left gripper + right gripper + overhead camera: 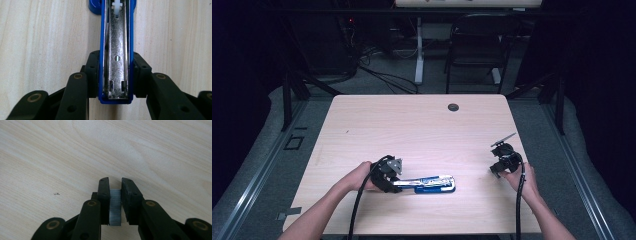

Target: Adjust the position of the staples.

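Observation:
A blue stapler (432, 183) lies flat near the table's front edge, swung open so that its bare metal staple channel (117, 50) faces up. My left gripper (399, 184) is shut on the stapler's near end (116, 96), one pad pressing on each blue side. In the left gripper view the gripper (116, 75) straddles the channel. To the right, my right gripper (498, 170) hovers just over the table, apart from the stapler. It is shut on a short grey strip of staples (115, 207), which stands upright between the pads of this gripper (115, 202).
The light wooden table (412, 130) has a round cable hole (453, 107) near its far edge. Beyond the table stand a dark chair (482, 40) and a white desk leg (419, 50), with cables on the floor.

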The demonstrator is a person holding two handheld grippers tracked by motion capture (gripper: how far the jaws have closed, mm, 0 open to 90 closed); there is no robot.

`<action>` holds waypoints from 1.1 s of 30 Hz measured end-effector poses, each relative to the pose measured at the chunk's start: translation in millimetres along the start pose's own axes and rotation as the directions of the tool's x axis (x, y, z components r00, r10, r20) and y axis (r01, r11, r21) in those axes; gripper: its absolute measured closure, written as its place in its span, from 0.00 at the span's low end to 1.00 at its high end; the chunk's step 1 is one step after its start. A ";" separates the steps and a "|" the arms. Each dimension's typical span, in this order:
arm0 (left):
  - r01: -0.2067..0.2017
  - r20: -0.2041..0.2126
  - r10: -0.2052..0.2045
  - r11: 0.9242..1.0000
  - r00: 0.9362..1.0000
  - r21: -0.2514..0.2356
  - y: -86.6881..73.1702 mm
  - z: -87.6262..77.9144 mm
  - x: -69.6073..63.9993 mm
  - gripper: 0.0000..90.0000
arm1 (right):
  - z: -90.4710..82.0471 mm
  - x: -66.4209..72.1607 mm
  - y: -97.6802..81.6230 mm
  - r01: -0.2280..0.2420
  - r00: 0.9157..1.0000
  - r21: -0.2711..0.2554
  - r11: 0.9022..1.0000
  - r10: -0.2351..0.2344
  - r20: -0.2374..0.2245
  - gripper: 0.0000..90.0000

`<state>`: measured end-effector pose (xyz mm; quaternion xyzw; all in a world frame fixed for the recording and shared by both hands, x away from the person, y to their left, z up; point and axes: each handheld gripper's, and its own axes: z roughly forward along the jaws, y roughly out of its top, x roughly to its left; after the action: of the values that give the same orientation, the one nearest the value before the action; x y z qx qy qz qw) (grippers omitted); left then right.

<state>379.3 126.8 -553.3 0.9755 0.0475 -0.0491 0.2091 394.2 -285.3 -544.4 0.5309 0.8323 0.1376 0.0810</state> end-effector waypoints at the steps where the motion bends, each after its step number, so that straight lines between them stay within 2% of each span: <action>1: 0.000 0.000 0.000 1.000 1.000 0.000 0.0 0.0 0.0 0.72 | 1.0 0.7 -0.6 -0.012 1.000 -0.014 1.000 0.012 -0.004 0.87; 5: 0.000 -0.002 0.000 1.000 1.000 0.001 0.1 0.0 -0.1 0.72 | -0.9 0.6 -0.4 -0.002 1.000 -0.012 1.000 0.002 0.001 0.87; 13: -0.002 -0.002 0.002 1.000 1.000 0.001 0.1 0.0 0.0 0.72 | -11.0 -0.9 -0.3 -0.017 1.000 -0.069 0.997 0.016 -0.006 0.87; 29: -0.004 0.000 0.004 1.000 1.000 -0.004 -0.4 0.1 0.6 0.72 | -14.0 3.9 0.9 0.027 1.000 -0.073 0.997 -0.028 -0.010 0.87; 31: -0.004 -0.001 0.004 1.000 1.000 -0.004 -0.4 0.0 0.4 0.72 | -13.7 4.8 0.9 0.022 0.999 -0.080 0.997 -0.024 -0.021 0.87; 33: -0.004 -0.005 0.004 1.000 1.000 -0.005 -0.5 0.2 0.1 0.72 | -14.7 4.6 1.3 0.041 0.999 -0.070 0.997 -0.042 -0.012 0.87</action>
<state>379.3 127.1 -553.7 0.9752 0.0463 -0.0461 0.2115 389.2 -282.7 -529.9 0.5093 0.8384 0.1683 0.0964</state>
